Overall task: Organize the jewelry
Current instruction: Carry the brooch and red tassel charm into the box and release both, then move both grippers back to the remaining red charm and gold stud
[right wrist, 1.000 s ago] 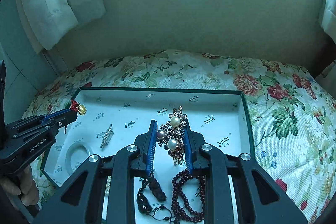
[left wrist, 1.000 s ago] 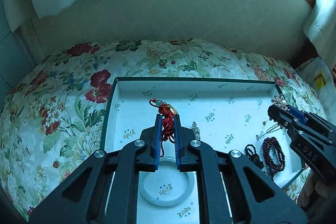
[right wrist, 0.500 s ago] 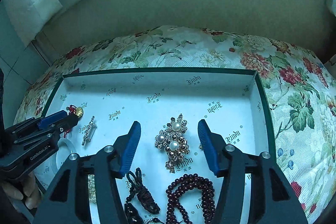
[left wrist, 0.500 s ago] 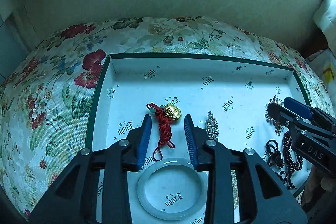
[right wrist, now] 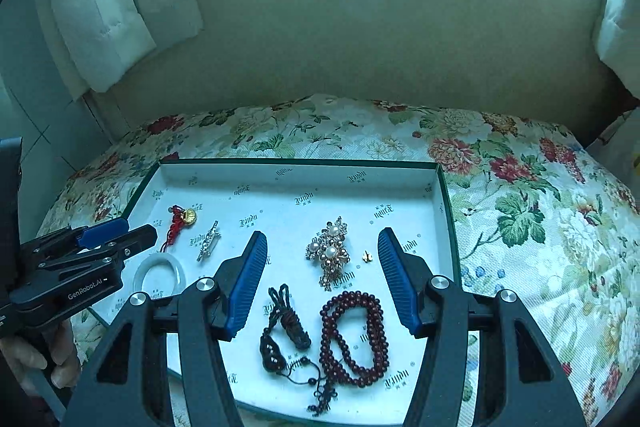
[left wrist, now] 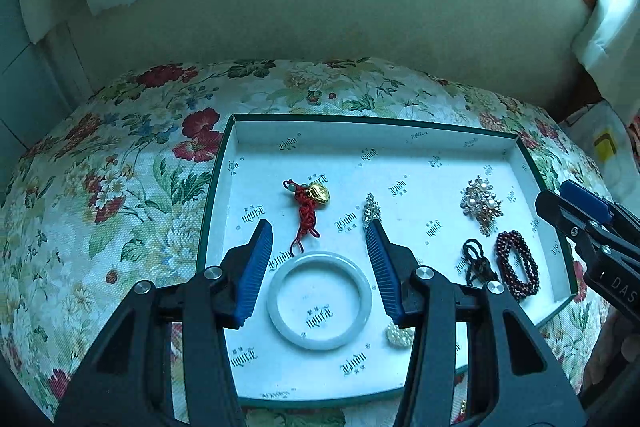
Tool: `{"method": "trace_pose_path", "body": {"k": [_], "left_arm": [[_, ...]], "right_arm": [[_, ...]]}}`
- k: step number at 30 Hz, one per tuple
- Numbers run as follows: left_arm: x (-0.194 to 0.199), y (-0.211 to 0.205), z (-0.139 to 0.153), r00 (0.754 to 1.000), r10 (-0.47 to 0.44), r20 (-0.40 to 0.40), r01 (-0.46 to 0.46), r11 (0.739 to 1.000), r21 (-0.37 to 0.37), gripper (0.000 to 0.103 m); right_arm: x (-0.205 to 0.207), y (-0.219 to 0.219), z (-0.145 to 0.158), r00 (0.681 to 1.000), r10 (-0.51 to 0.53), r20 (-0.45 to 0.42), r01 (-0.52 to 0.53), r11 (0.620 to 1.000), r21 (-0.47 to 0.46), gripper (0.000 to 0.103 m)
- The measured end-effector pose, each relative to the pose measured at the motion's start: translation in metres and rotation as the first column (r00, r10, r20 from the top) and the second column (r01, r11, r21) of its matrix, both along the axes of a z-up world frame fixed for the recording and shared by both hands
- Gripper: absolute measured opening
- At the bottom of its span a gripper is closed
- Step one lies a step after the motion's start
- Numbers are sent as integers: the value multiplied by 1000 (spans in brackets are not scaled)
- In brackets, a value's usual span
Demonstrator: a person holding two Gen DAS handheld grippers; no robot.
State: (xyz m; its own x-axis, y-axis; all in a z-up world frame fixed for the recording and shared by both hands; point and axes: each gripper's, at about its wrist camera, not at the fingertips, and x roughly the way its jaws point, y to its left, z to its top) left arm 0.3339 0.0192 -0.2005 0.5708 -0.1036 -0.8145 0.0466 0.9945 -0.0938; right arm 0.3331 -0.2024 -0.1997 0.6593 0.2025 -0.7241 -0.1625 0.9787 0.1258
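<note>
From the left wrist view, the left gripper [left wrist: 320, 247] is hanging over a shallow white cardboard tray with a dark green rim [left wrist: 216, 187], which is sitting on a floral-patterned bedspread [left wrist: 100, 187]; its blue-padded jaws are opening, spread with nothing pinched between them. A pale jade-coloured bangle [left wrist: 319, 300] is lying flat on the tray floor between and below the jaws, and a red knotted cord charm with a gold pendant [left wrist: 307, 205] is lying just beyond it toward 12 o'clock, apart from both pads. A slim rhinestone hair clip [left wrist: 371, 209] is showing just above the tip of the jaw on the picture's right. Toward 3 o'clock a gold brooch with pearls [left wrist: 480, 203], a black knotted cord bracelet [left wrist: 476, 263] and a dark red beaded bracelet [left wrist: 518, 267] are lying, and the right gripper [left wrist: 568, 205] is reaching in from that edge. From the right wrist view, the right gripper [right wrist: 323, 247] is standing spread wide and empty over the same tray [right wrist: 448, 211]. The pearl brooch [right wrist: 332, 251] is lying between its jaws, touching neither pad. The red beaded bracelet [right wrist: 354, 339] and the black cord bracelet [right wrist: 286, 331] are lying toward 6 o'clock, just beside each other. At 9 o'clock the left gripper [right wrist: 120, 233] is hovering above the bangle [right wrist: 160, 273], with the red cord charm [right wrist: 180, 221] and the rhinestone clip [right wrist: 208, 241] near it.
</note>
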Motion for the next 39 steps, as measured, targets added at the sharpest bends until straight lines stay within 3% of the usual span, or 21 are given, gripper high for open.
{"method": "trace_pose_path", "body": {"k": [12,14,18,22,39], "left_arm": [[-66,-11,6,999,-38,-11,38,999,-18,48],[-75,-12,3,999,-41,-23,40,999,-19,49],[-92,-12,-5,998,-39,-47,38,999,-26,48],[-105,-8,-12,997,-31,-72,28,999,-30,48],[-118,-2,-29,993,-23,-120,20,1000,-23,48]], "right_arm": [[-79,-7,-10,999,-1,-43,0,1000,-20,55],[-88,-6,-15,998,7,-60,-9,1000,-25,50],[-105,0,-28,995,31,-96,-35,999,-41,28],[-119,12,-43,988,74,-136,-81,996,-45,24],[-117,30,-65,974,122,-192,-134,990,-48,19]]}}
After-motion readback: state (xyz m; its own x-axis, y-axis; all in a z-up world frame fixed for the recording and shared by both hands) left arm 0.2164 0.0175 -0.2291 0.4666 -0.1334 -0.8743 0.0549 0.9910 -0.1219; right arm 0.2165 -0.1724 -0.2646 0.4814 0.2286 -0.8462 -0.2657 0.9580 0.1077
